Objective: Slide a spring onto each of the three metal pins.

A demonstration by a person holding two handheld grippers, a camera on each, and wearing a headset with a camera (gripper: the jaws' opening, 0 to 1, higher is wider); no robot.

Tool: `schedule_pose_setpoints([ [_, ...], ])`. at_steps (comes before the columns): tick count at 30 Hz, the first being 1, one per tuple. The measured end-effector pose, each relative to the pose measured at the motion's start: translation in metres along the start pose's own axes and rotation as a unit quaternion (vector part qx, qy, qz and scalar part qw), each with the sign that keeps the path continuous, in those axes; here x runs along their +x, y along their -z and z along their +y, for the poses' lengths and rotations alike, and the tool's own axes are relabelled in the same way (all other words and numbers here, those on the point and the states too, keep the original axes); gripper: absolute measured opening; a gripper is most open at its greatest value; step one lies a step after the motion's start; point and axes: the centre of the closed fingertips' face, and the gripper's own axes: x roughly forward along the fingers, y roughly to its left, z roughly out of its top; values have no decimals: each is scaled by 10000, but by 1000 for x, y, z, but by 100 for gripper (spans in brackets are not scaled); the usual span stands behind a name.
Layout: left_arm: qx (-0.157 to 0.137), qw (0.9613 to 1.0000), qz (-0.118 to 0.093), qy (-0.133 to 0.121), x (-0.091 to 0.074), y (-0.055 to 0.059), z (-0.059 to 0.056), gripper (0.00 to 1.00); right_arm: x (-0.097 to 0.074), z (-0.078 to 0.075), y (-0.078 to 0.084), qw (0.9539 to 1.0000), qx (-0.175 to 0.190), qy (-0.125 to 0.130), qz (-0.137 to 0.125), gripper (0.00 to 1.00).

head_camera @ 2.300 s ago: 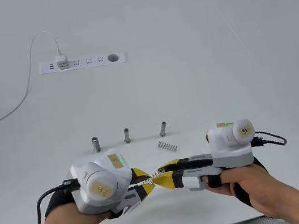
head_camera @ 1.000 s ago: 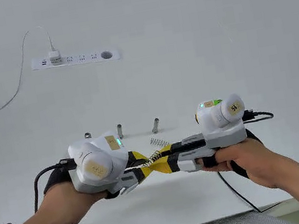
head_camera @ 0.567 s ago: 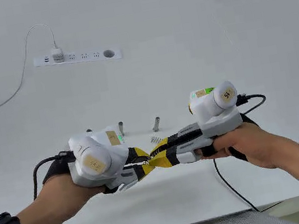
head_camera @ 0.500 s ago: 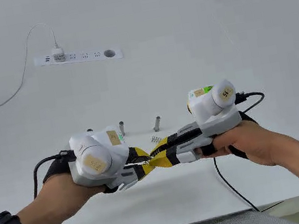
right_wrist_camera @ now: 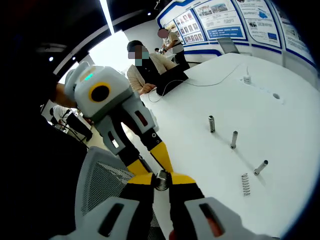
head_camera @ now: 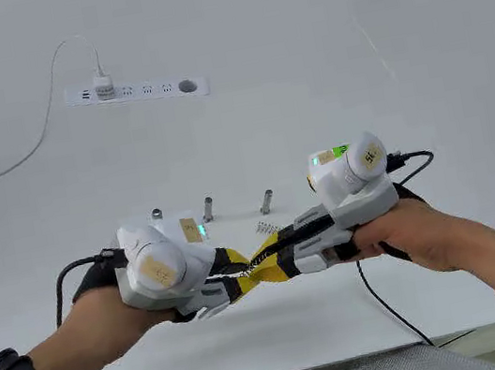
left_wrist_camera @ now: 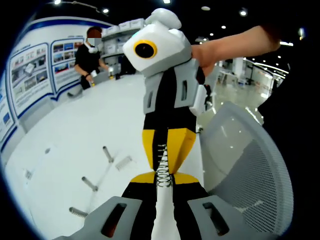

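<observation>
The spring [left_wrist_camera: 161, 162] is off the table, bridged in the air between the two grippers, which meet tip to tip in front of us. Its lower coils sit between the yellow fingertips of the left gripper [left_wrist_camera: 162, 180], and its upper coils run up into the slit between the yellow tips of the right gripper [right_wrist_camera: 161, 182]. Both pairs of fingers are pressed in on it, so it is pinched at each end. We cannot tell which grip carries it.

Over the last couple of seconds the right gripper has pitched up at the handle and now comes down on the spring at a steeper slant. The left gripper has barely moved, and the spring has stayed between the tips throughout. We judge this to be a re-grip to line the spring up. It is not yet a move toward a pin, so the count has not advanced.

A second spring [head_camera: 264, 229] lies loose on the table [head_camera: 326, 86], just beside the right pin [head_camera: 267, 202], as it did before. The middle pin [head_camera: 208, 208] is bare too. The left pin [head_camera: 157, 215] looks coiled in the right gripper view, so we take it as already fitted. That leaves two pins to do, all three standing a little beyond the fingertips.
</observation>
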Motion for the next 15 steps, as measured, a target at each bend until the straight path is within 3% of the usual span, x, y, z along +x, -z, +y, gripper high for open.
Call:
schedule_pose_setpoints([
  [6, -177, 9998, -25, 29, 2, 4, -3, 11, 2, 0, 3, 10000, 50, 50, 40, 12],
  [15, -537, 9985, -68, -123, 3, 14, 2, 16, -4, -6, 3, 9998, 162, 118, -26, 12],
])
